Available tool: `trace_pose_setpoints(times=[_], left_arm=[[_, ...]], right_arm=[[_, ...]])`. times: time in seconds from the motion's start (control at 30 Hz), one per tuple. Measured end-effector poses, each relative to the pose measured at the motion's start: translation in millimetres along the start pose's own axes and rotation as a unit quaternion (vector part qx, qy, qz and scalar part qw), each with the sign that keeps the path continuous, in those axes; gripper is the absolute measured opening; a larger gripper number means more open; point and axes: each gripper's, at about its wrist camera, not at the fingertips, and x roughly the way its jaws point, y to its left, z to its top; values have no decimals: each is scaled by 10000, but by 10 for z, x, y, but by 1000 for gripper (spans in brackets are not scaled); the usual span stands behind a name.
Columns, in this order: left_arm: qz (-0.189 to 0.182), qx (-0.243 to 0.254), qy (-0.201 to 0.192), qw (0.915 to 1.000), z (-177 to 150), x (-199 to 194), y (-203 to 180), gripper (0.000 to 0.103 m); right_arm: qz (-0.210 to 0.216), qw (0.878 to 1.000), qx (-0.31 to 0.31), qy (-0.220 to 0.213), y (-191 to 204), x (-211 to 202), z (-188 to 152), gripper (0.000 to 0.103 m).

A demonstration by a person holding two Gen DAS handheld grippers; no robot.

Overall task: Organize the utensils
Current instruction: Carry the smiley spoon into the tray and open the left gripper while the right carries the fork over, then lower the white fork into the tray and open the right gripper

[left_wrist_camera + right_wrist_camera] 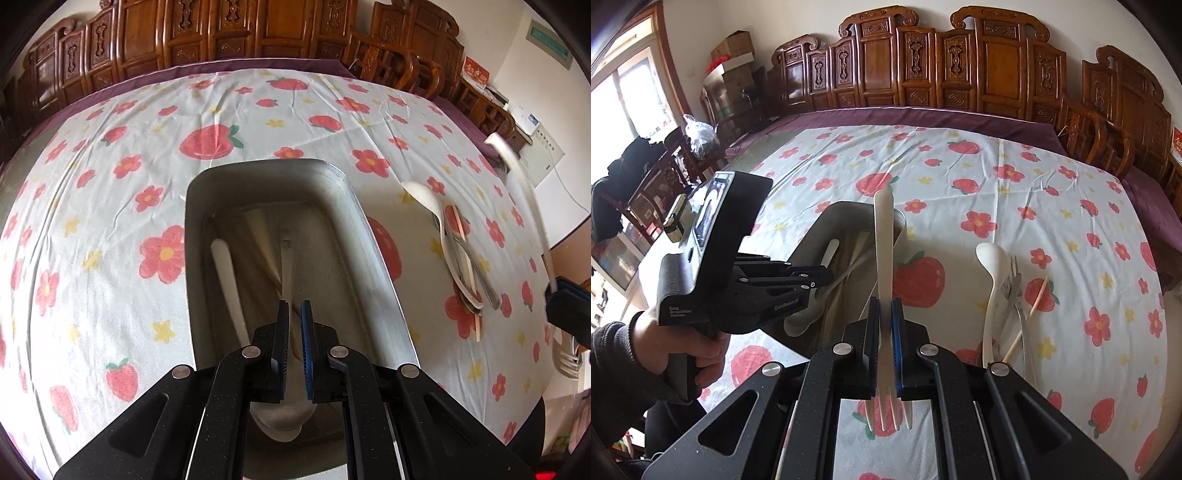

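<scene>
Both grippers are speckled black plastic with silver round screws and blue ribbed pads point(896, 332). At the right-wrist view's lower left, a bare-skinned hand point(683, 343) emerges from a dark sleeve point(609, 354).

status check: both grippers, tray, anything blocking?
Left gripper shut on white plastic spoon over grey metal tray. Right gripper shut on white plastic fork. No obstruction seen.

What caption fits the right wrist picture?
Right gripper holding a white fork near the metal tray.

Left wrist view: close above metal tray point(373, 236), facing 12 o'clock toward wooden headboard point(207, 33). Right wrist view: farther back, higher, same heading. Shared: tray point(812, 236), floral sheet point(1015, 192), headboard point(923, 59).
</scene>
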Motion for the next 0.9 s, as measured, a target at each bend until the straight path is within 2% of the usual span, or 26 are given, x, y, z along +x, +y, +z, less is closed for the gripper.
trace_pose_setpoints(times=[0.5, 0.9], left_arm=[[103, -28, -453, 9989, -79, -520, 272, 5], [265, -190, -616, 9976, -214, -756, 573, 5]], right_arm=[[288, 9995, -58, 133, 301, 330, 130, 7], [555, 9969, 20, 559, 526, 863, 239, 7]])
